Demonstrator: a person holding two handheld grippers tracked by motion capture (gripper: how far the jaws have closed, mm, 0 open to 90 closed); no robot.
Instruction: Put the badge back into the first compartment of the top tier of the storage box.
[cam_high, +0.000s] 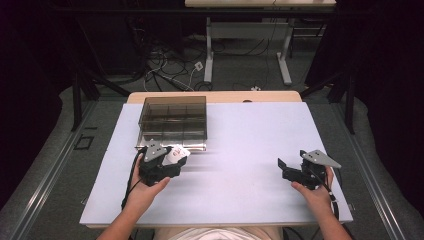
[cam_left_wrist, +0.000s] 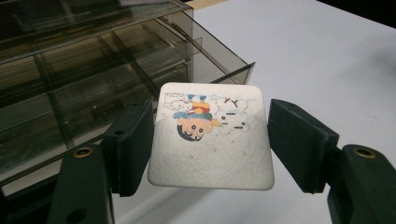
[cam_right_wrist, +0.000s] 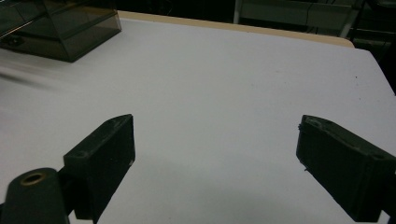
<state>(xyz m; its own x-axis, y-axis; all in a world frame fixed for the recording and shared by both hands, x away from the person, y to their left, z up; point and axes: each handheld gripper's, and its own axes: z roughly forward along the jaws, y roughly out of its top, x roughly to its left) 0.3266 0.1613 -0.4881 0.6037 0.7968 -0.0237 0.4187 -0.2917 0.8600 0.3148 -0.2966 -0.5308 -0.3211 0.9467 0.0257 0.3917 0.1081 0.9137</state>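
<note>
One small white square card (cam_left_wrist: 211, 140) with rounded corners carries the sole print here: a colour cartoon of a child's face with dark hair, seen upside down in the left gripper view, with a smaller figure in red, blue and yellow beside it and a few short dark strokes on pale cloud shapes; a tiny line of lettering at its top left corner is too small to read. The card sits between the black jaws of the left gripper (cam_left_wrist: 210, 142), whose pads press on its two opposite edges, holding it flat and clear of the table, its printed face up toward the camera. In the high view that gripper (cam_high: 167, 159) is held by the person's left hand (cam_high: 145, 190) just in front of a smoked transparent organiser box (cam_high: 173, 118), divided by partitions into compartments, standing at the far left of the white table top (cam_high: 250, 150). One drawer of the box stands pulled out toward the card, and the box is the nearest thing ahead of the jaws. Beyond the table lie cables on the floor and the legs of another desk. Well apart, at the table's right side, the right gripper (cam_right_wrist: 215, 163) rests in the right hand (cam_high: 315, 192) with its jaws spread wide over bare white surface, touching nothing between them
</note>
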